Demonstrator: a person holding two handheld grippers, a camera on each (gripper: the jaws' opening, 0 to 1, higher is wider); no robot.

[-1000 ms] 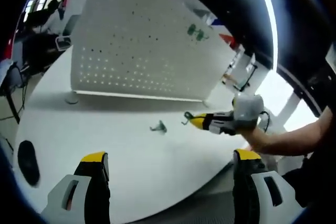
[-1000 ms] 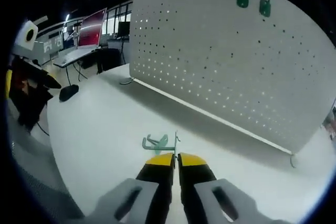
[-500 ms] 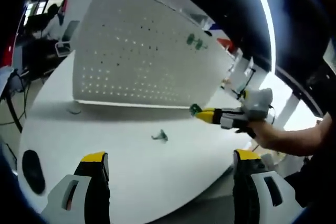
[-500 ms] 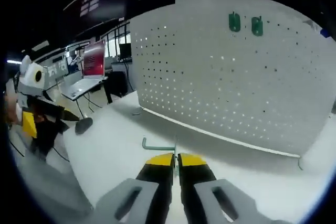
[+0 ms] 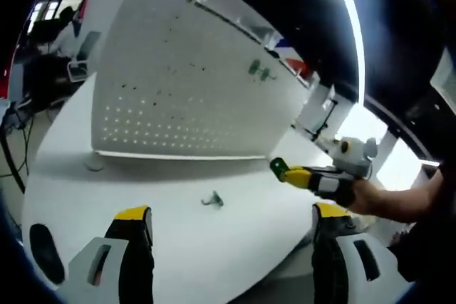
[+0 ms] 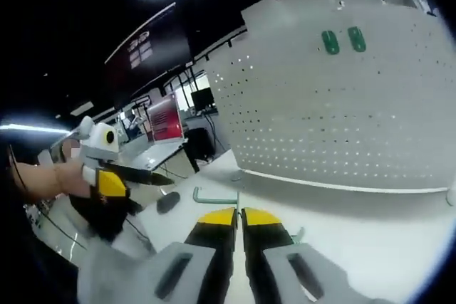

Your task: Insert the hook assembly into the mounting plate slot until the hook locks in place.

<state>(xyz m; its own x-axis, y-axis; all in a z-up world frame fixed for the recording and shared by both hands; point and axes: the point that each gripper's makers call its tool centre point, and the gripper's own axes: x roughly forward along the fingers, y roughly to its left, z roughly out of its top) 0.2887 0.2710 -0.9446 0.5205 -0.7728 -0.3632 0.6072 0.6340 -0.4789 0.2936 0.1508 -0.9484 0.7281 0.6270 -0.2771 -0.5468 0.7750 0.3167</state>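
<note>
Your right gripper (image 6: 239,218) pinches green hook (image 6: 215,197), lifted before pegboard (image 6: 342,105). Your left gripper (image 5: 228,218) jaws wide, empty. Second hook (image 5: 211,201) lies on table (image 5: 178,247).

White pegboard (image 6: 335,105) dotted with small holes, two green hooks (image 6: 343,40) near its top; white table (image 5: 178,226); yellow-tipped black jaws, grey bodies; green held hook (image 6: 214,196).

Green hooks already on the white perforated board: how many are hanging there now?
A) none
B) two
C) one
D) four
B: two green hooks sit side by side near the top of the white perforated board in the right gripper view.
</note>
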